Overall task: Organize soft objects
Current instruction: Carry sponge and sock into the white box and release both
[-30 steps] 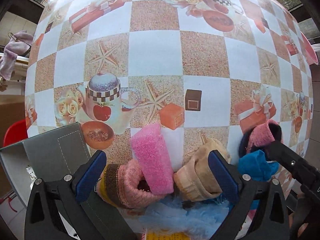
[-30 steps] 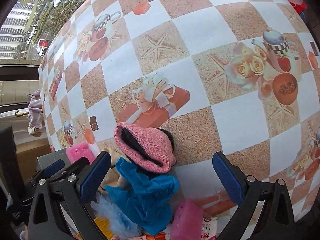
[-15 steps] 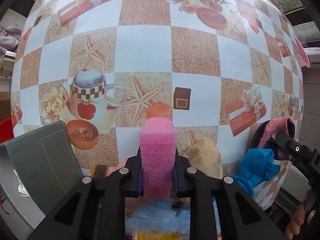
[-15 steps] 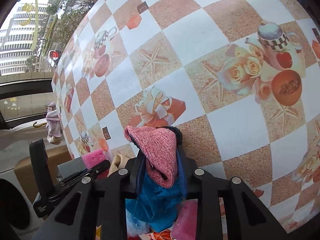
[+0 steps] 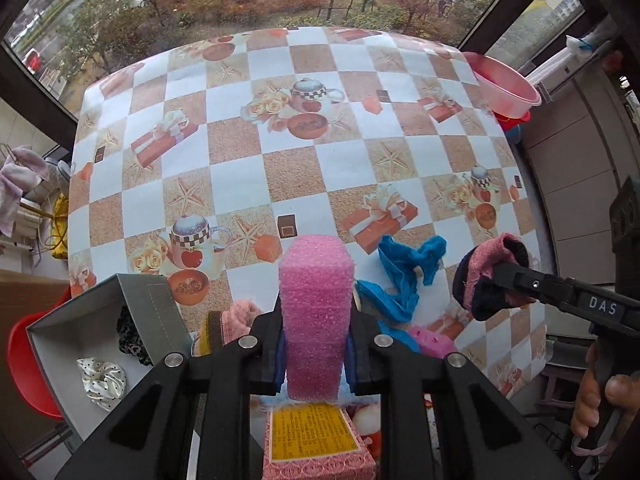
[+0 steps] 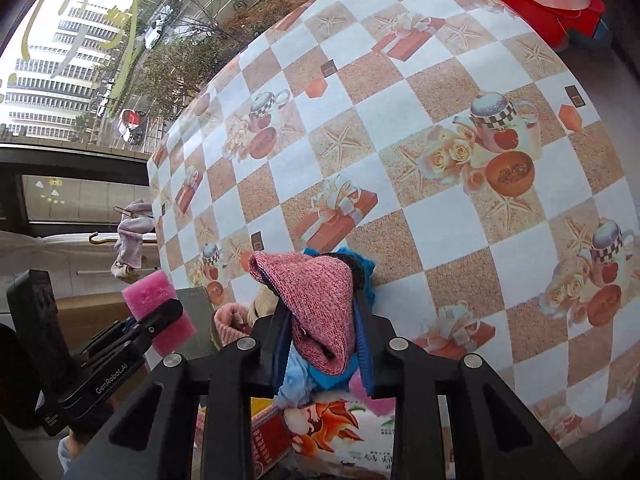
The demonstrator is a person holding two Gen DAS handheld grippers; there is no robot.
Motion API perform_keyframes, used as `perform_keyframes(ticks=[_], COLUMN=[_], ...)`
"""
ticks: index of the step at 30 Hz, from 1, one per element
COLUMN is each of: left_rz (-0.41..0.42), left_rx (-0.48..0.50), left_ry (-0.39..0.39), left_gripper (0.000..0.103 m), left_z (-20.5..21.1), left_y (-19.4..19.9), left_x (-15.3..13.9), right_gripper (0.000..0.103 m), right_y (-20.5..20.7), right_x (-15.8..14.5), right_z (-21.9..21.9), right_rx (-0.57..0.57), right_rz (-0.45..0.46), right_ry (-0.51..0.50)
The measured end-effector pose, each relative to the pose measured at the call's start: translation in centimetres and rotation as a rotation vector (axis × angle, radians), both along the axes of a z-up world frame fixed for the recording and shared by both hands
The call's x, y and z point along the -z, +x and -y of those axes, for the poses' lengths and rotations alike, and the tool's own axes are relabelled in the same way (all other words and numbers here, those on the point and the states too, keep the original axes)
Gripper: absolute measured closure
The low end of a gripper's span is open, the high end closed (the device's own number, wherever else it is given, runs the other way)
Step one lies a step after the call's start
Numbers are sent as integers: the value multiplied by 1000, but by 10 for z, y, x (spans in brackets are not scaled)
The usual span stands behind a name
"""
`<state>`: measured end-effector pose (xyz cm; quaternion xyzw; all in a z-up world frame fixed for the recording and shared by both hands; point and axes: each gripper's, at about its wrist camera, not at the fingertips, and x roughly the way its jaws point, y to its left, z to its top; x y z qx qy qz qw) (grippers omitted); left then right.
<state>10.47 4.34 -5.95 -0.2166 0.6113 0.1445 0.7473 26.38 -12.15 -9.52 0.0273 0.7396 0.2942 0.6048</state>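
On the side of the right gripper (image 5: 486, 288) the white letters "DAS" can be read, and the body of the left gripper (image 6: 160, 314) carries the words "GenRobot.AI". Just under the left gripper lies a pink packet with a yellow label (image 5: 310, 434); its print is too small to read.

The left gripper (image 5: 314, 344) is closed tight on a pink foam block (image 5: 316, 304), which stands upright between the blue pads, above the table. The right gripper (image 6: 320, 332) is closed on a pink knitted sock (image 6: 316, 300). A dark lining shows inside this sock, and I cannot tell if it is a second piece.

To the left of the left gripper stands an open grey box (image 5: 156, 304) with a white dotted scrunchie (image 5: 102, 376) and a dark cloth inside; its near part is cut off by the gripper body. Between the two grippers a blue cloth (image 5: 404, 276) lies on the checkered tablecloth (image 5: 304, 176). Another pink knitted piece (image 5: 236, 318) is half hidden behind the left gripper.

Ahead of both grippers the table is free up to its far edge by the window. At the far right corner a pink basin (image 5: 502, 84) hangs over the edge.
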Motion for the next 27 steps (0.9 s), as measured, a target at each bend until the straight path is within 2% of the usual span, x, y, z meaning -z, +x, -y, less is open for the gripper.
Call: perform_keyframes(ticks=[5, 16, 21, 27], left_rz=[31, 54, 72, 80], left_rx=[56, 119, 105, 15], left_ry=[-30, -73, -70, -77], left_gripper=[79, 79, 79, 79], left_z=[27, 62, 57, 33], left_y=[-37, -122, -153, -188], left_x=[-21, -39, -44, -39], right_gripper=[73, 73, 73, 73], right_y=[-36, -114, -147, -187], right_x=[-17, -34, -47, -63], right_z=[25, 62, 56, 24], right_rx=[-8, -19, -82, -196], right_rz=[-9, -37, -48, -66], right_ry=[-7, -67, -60, -5])
